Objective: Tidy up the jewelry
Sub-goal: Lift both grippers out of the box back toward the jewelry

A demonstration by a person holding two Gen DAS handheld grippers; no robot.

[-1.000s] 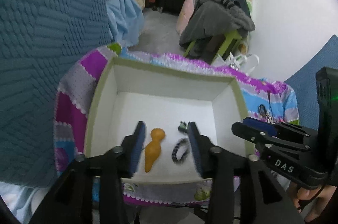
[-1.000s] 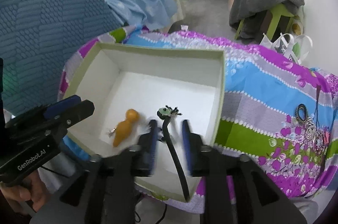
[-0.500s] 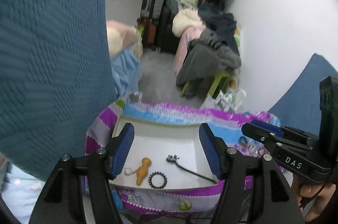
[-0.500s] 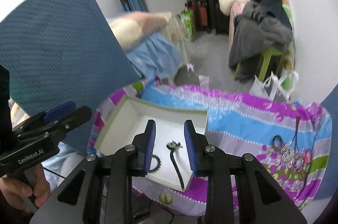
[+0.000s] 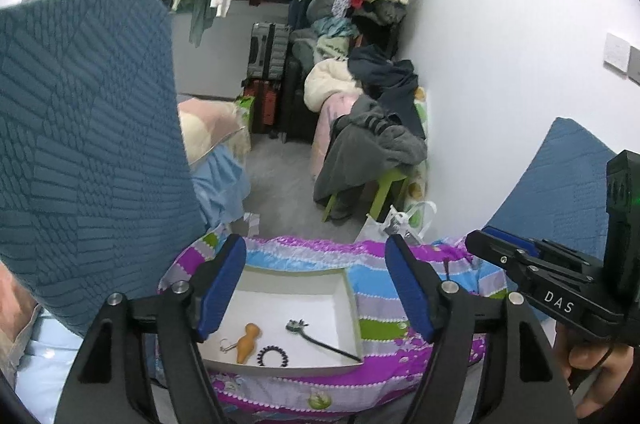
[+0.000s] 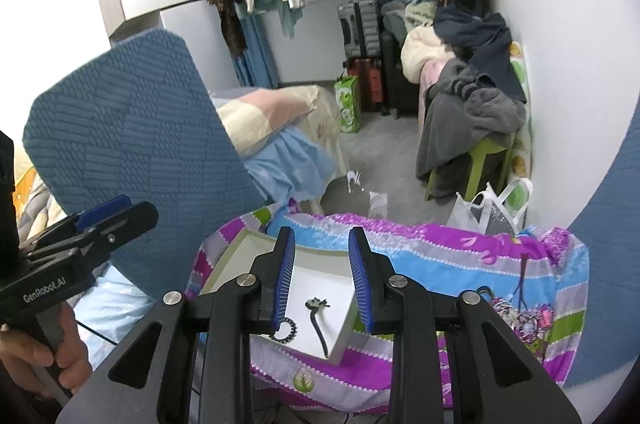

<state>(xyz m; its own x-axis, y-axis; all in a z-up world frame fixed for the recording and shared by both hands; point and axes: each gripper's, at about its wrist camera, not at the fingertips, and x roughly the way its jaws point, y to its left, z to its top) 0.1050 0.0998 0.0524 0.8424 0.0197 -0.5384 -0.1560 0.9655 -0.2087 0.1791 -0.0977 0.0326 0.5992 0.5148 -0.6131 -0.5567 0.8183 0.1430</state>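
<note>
I am holding both grippers, the left gripper [image 5: 316,288] wide and the right gripper [image 6: 322,280] narrower, empty above the white box [image 6: 340,338]. The remaining jewelry pile [image 6: 516,316] is lying right of my right fingers [image 6: 360,280], nearer that hand.

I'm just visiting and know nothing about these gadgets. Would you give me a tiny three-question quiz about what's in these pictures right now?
1. True or false: the left gripper is holding something.
2. Which lies outside the white box? A) orange gourd pendant B) black bead bracelet C) jewelry pile on the floral cloth
3. Fill in: the black hair stick lies inside the ____.

Key: 1 false; 2 C; 3 box.
</note>
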